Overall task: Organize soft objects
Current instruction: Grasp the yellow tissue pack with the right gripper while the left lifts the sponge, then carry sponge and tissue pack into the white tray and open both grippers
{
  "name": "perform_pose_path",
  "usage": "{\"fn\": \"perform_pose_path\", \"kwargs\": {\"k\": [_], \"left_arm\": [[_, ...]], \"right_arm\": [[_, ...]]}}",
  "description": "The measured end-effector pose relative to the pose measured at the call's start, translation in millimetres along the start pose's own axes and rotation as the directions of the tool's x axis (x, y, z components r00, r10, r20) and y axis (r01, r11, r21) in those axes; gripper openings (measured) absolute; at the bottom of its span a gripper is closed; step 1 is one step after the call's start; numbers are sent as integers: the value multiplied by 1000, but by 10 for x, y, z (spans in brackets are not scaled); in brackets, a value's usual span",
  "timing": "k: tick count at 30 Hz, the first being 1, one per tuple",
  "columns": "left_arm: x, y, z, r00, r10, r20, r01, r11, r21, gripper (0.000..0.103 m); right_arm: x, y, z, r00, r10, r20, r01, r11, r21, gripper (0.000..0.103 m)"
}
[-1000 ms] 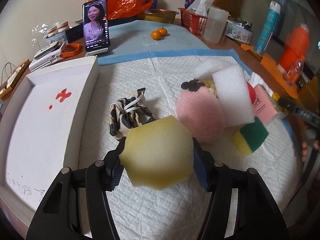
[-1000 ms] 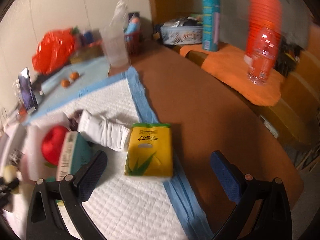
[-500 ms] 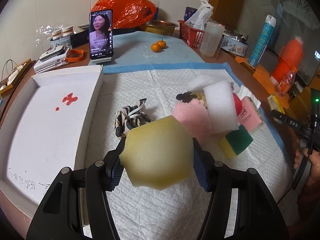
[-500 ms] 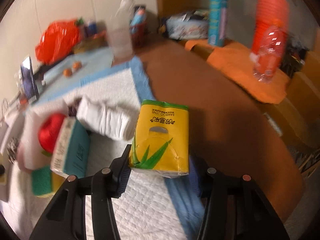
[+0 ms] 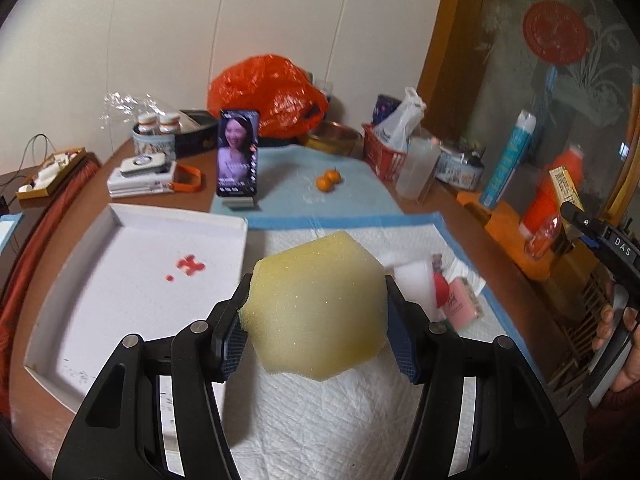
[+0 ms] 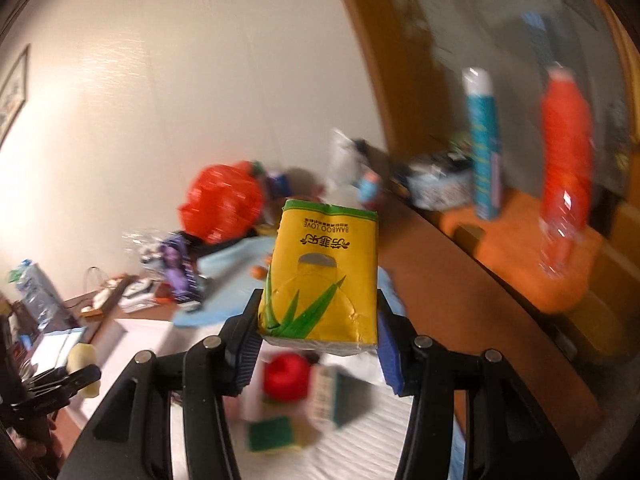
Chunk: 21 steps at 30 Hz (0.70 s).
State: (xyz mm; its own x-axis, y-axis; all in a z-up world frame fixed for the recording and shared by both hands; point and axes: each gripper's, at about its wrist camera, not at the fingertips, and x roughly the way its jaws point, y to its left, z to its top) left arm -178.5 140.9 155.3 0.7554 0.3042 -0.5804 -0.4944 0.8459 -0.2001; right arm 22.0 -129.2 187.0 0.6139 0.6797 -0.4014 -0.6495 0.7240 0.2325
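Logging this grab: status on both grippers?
Left gripper shut on pale yellow foam sponge. Right gripper shut on yellow bamboo tissue pack. Both lifted clear of white quilted pad. Nothing in the way.

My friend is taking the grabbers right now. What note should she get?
Left gripper: shut on the yellow sponge, held up in the air above the white quilted pad.
Right gripper: its jaws have just closed on the yellow tissue pack, also lifted off the pad.
Still on the pad: a white foam block, a pink pack, a red soft thing and a green-and-yellow scrub sponge.
Done: two soft things picked up.
Left: the white tray beside the pad holds none of them yet; it is probably where they go, then fetch the rest.
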Motion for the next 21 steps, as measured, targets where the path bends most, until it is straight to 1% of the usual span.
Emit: {"fn": "perform_pose_path", "kwargs": {"k": [1,5,10,16,21], "left_arm": [[-53,39,10,1000,3,10,-3,1000,-5,61],[-268,231,14,998,37,50,-36,999,-33,61],[-406,453,-42,996,68,63,-63,995,-78,61],[-574,672,-74,992,94,89,-84,990,-113,61],[-678,831,-82,989,112,99,-98,986,-135,61]], "right_arm": [[-11,99,33,1000,22,11,-22,1000,-11,50],[15,288,72,997,73,26,-73,997,-20,50],[92,426,-51,991,130,-14,-130,991,-21,50],[101,698,-132,985,168,-41,-170,984,-60,50],[100,804,-144,984,173,-44,-176,982,-72,51]]}}
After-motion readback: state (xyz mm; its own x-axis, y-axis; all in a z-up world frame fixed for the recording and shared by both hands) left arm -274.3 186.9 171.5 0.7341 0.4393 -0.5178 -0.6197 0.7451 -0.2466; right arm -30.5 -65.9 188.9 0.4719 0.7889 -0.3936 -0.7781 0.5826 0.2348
